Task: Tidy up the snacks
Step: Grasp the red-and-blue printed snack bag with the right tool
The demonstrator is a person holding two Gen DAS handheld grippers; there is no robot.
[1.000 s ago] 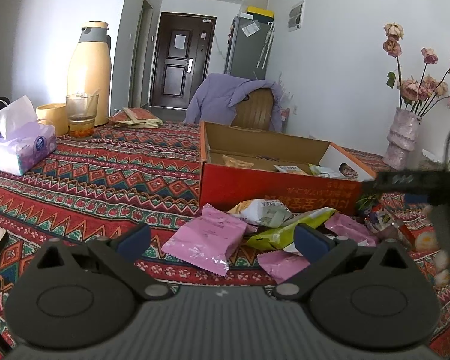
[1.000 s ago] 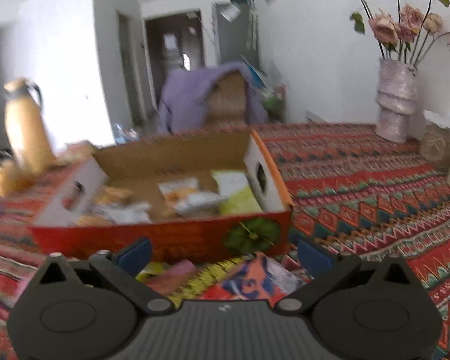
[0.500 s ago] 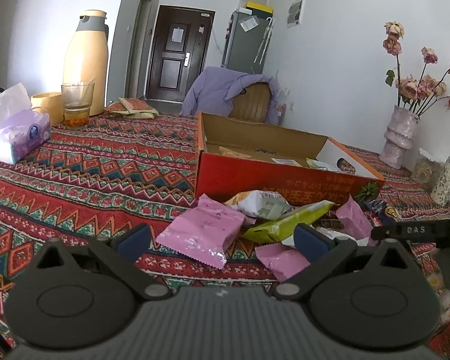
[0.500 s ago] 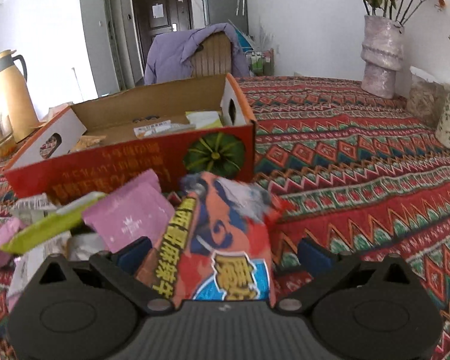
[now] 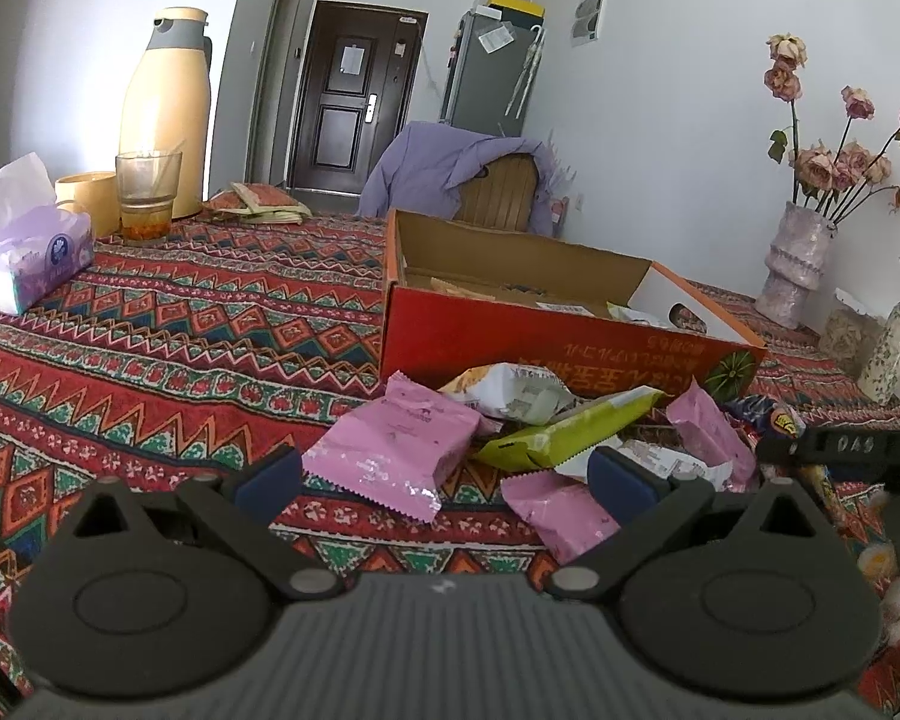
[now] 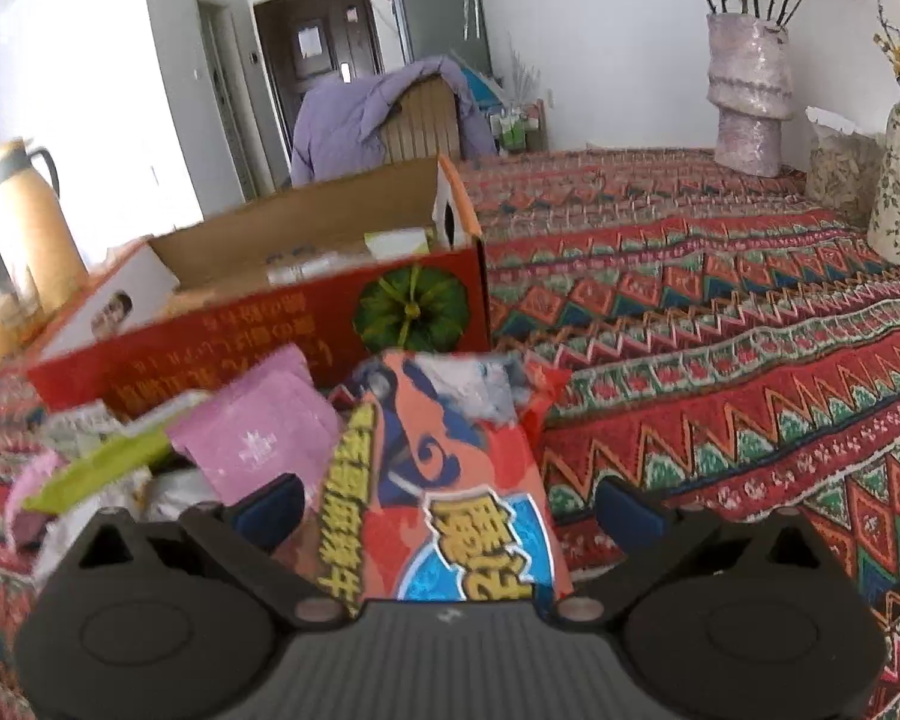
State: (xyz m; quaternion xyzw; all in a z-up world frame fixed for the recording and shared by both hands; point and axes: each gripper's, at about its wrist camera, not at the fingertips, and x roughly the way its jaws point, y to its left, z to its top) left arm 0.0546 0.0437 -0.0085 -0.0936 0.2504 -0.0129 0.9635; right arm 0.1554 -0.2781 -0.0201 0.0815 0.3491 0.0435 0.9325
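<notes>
Orange and blue, the snack packet (image 6: 450,498) lies between the wide-open fingers of the right gripper (image 6: 450,510), just in front of the red cardboard box (image 6: 282,330), so I judge the step in hand is picking it up, and I cannot tell if a finger already touches it. The next move calls for closing on the packet, then lifting it over the front wall of the box, where some snacks already lie. The left gripper (image 5: 447,477) hangs open and empty above the pink packet (image 5: 396,450) and the green packet (image 5: 570,429), also in front of the box.
</notes>
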